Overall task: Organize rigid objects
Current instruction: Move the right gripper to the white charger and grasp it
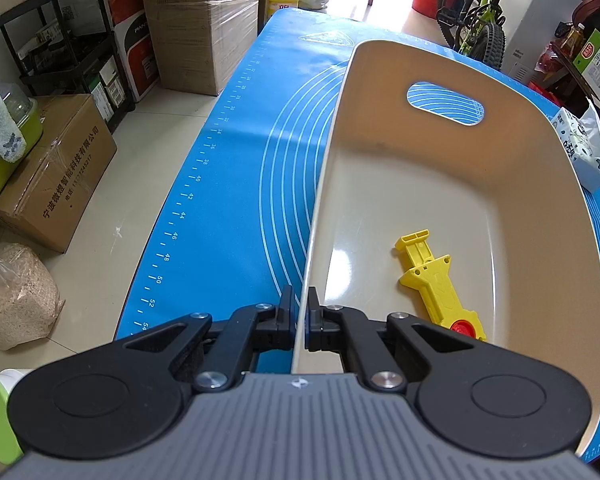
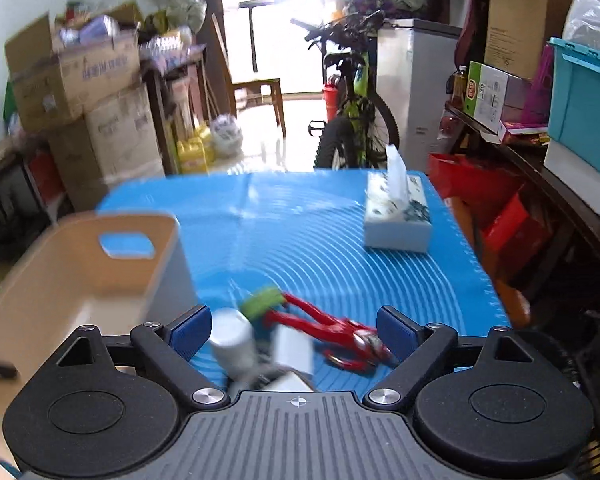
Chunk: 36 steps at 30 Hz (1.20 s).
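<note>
Beside the beige bin [image 1: 440, 184], everything else takes its place, so read the scene from it. Your left tongs [image 1: 299, 312] are pressed together on the bin's near-left rim, one finger outside the wall and one inside, pinching it. Your right tongs [image 2: 288, 332] are spread wide and hold nothing; they hang above the loose pieces on the blue mat [image 2: 320, 248] that covers the surface, to the right of the bin.

The coming move, as I judge it, turns on this: the red hand tool [image 2: 324, 322] lies straight ahead of your right tongs, between the two fingers, with its long axis slanting from far-left to near-right. The bin stands to its left. Your right hand is far the nearer; the left is taken up with steadying the bin.

By count, largest first: one bin; one tissue box [image 2: 398, 220] well to the bin's right, at the far side of the mat; one yellow toy [image 1: 436, 284] lying inside the bin on its floor; one red tool; one white bottle [image 2: 232, 340] and one green-capped piece [image 2: 262, 302] just right of the bin. Blur hides whatever else sits close under the right tongs.
</note>
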Each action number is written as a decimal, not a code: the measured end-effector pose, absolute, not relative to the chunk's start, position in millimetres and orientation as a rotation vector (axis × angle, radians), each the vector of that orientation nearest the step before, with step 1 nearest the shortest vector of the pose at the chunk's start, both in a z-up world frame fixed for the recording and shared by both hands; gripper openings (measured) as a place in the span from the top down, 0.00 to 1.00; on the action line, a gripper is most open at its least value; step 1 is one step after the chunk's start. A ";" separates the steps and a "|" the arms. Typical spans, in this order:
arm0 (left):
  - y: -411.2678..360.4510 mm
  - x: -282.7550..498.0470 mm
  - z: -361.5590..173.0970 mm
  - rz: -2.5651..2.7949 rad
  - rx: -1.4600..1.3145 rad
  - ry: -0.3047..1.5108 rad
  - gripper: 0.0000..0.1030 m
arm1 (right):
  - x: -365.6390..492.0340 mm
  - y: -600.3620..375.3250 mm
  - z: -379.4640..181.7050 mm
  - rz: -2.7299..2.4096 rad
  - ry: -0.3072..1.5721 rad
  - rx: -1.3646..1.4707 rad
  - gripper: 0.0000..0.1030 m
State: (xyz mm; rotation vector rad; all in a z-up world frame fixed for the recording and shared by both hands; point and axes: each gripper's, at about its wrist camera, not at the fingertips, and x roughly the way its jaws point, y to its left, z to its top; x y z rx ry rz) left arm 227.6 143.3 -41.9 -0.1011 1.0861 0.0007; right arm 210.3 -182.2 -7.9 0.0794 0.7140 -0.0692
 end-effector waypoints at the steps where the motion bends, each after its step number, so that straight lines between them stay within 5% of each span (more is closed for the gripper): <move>1: 143.3 227.6 -41.9 0.001 -0.101 1.086 0.95 | 210.4 -181.8 -12.8 -0.071 0.727 0.061 0.12; 9: 143.2 227.7 -41.9 0.001 -0.101 1.086 0.95 | 206.9 -183.7 -44.7 -0.051 0.811 -0.036 0.14; 36: 143.5 227.4 -40.9 0.004 -0.094 1.087 0.94 | 228.9 -171.0 -80.2 0.250 0.935 -0.161 0.44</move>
